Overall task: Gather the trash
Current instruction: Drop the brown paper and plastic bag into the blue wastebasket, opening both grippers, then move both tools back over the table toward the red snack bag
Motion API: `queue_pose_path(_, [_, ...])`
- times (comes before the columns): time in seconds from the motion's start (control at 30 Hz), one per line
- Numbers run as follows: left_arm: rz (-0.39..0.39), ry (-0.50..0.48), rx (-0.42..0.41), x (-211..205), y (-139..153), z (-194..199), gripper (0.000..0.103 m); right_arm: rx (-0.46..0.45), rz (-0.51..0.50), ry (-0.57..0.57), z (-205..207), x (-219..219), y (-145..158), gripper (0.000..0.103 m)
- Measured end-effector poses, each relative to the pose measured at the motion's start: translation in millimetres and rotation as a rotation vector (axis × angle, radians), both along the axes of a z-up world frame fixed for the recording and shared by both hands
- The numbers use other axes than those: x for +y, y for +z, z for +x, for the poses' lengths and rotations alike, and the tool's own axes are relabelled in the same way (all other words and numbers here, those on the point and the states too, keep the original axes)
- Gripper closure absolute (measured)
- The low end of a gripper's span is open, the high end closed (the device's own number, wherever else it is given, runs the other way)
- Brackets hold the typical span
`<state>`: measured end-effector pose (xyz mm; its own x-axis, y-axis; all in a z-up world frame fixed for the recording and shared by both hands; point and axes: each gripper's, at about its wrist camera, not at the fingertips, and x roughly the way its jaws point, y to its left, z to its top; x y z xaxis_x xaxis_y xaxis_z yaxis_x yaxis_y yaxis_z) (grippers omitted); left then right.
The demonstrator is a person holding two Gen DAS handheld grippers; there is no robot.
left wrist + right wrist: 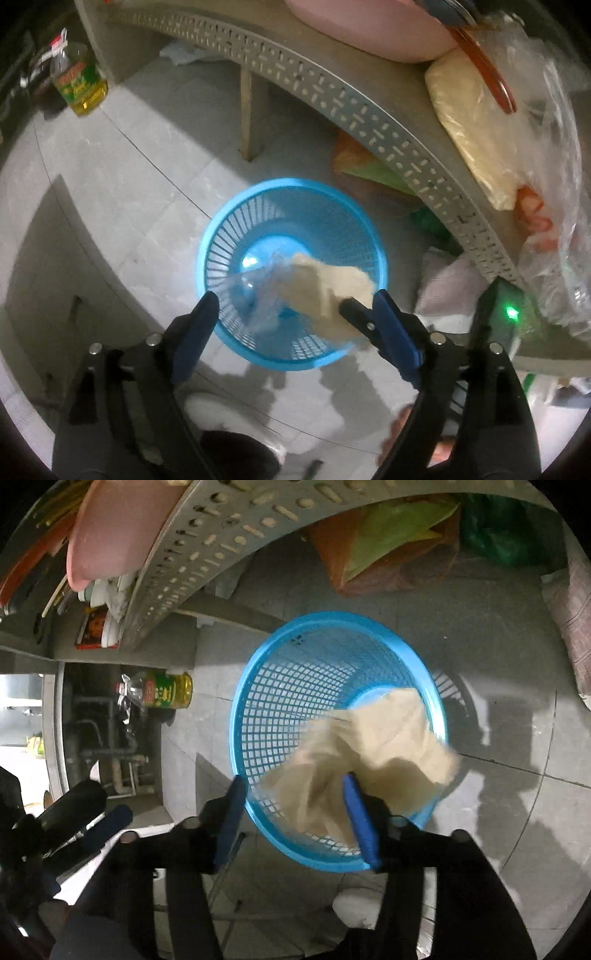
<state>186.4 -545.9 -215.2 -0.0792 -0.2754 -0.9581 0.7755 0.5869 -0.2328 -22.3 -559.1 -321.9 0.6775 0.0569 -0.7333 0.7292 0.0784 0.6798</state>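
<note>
I'm hovering both claws over the blue basket (291, 273) on the floor, mid-drop. Left claw (279, 306) is spread wide; a beige wad with clear plastic wrap (325, 291) is lying against its right finger only, not pinched, hanging over the basket's mouth. Right claw (295, 801) is also spread, a crumpled beige paper wad (373, 749) is draping off its right finger above the basket (280, 716); blurred, so probably falling. Basket bottom is looking bare, so I'm judging nothing has landed yet. Both claws are pointing steeply down, side by side, next to the perforated counter (354, 107). Left to do: plastic bags (546, 206) are sitting on the counter; whether they're trash I can't tell.
</note>
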Motion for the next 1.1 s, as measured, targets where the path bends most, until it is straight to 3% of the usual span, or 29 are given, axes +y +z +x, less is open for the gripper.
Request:
queue_pose_path(0.17, [-0.07, 0.034, -0.016, 20.1, 21.5, 0.3, 0.021, -0.03, -0.045, -0.009, -6.3, 1.5, 10.1, 0.045])
queue_pose_path(0.43, [-0.169, 0.014, -0.084, 81.2, 85.9, -14.3, 0.021, -0.002, -0.177, 0.044, -35.1, 37.2, 55.1, 0.043])
queue_pose_path(0.57, [-0.214, -0.049, -0.092, 132.3, 120.0, -36.0, 0.02, 0.084, -0.351, 0.154, -42.3, 78.4, 101.8, 0.031])
queue_pose_path(0.73, [-0.315, 0.0, -0.129, 213.4, 158.5, -67.1, 0.019, 0.226, -0.638, 0.249, -44.8, 125.5, 167.1, 0.009])
queue_pose_path(0.9, [-0.415, 0.096, -0.127, 295.7, 180.0, -90.2, 0.015, 0.29, -0.875, 0.298, -39.0, 160.9, 229.0, 0.006])
queue_pose_path(1.0, [-0.481, 0.175, -0.152, 347.1, 190.3, -99.7, 0.013, 0.193, -0.92, 0.341, -35.6, 180.0, 262.3, 0.006])
queue_pose_path(1.1, [-0.526, 0.265, -0.215, 398.5, 200.0, -106.5, 0.011, -0.011, -0.826, 0.407, -29.1, 195.6, 285.8, 0.006])
